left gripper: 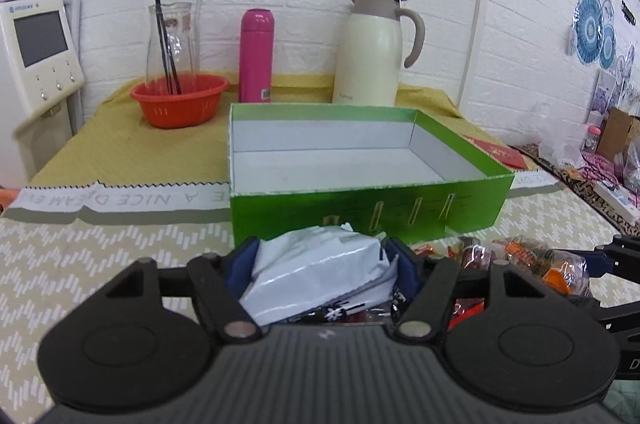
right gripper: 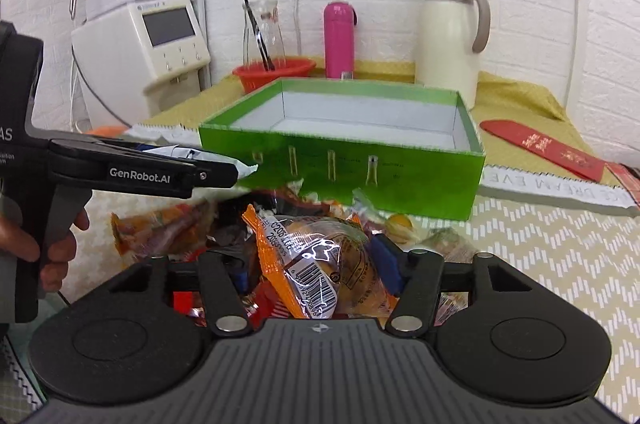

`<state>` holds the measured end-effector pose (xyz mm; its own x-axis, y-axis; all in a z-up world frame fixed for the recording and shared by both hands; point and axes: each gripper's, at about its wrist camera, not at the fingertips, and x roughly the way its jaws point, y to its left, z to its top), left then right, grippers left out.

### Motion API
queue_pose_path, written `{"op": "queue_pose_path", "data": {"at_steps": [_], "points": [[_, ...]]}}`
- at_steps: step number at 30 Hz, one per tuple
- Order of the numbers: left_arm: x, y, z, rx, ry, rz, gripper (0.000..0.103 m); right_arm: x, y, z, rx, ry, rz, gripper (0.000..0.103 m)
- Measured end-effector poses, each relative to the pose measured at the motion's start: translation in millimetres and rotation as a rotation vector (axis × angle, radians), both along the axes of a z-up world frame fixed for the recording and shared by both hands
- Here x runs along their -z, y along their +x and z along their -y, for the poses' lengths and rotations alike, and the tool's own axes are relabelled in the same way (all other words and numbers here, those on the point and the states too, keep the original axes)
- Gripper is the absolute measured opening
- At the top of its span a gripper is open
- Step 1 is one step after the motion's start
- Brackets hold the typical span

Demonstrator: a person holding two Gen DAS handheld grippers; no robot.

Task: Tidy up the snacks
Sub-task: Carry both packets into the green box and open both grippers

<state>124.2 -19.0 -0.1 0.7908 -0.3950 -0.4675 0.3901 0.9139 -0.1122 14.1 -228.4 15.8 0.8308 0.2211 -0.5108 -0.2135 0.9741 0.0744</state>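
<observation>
A green box (left gripper: 360, 212) with a white, empty inside stands open on the table; it also shows in the right wrist view (right gripper: 400, 179). My left gripper (left gripper: 320, 264) is shut on a white snack packet (left gripper: 316, 272), held just in front of the box's near wall; it also shows from the side in the right wrist view (right gripper: 224, 169). My right gripper (right gripper: 316, 264) is shut on an orange and clear snack packet (right gripper: 320, 264), above a pile of loose snacks (right gripper: 180, 228) in front of the box.
Behind the box stand a red basket (left gripper: 178, 99) with a glass carafe (left gripper: 170, 39), a pink bottle (left gripper: 256, 55) and a cream thermos jug (left gripper: 372, 55). A white appliance (right gripper: 160, 39) is at the far left. A red envelope (right gripper: 548, 147) lies right of the box.
</observation>
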Motion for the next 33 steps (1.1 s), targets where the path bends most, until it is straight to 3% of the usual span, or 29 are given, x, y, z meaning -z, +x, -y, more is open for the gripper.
{"op": "queue_pose_path", "data": {"at_steps": [9,21,29,33], "points": [[-31,-33,-12,-0.032,-0.07,0.045,0.067,-29,-20,-11,0.011,0.007,0.115,0.095],[-46,-48,-4,-0.067,-0.041,0.087,0.067,-50,-36,-10,0.047,-0.002,0.157,0.095],[-46,-58,-4,-0.087,-0.012,0.102,0.067,-36,-41,-8,0.061,0.08,0.089,0.091],[-40,-56,-6,-0.103,-0.009,0.09,0.067,-23,-41,-11,0.08,0.058,0.068,0.085]]}}
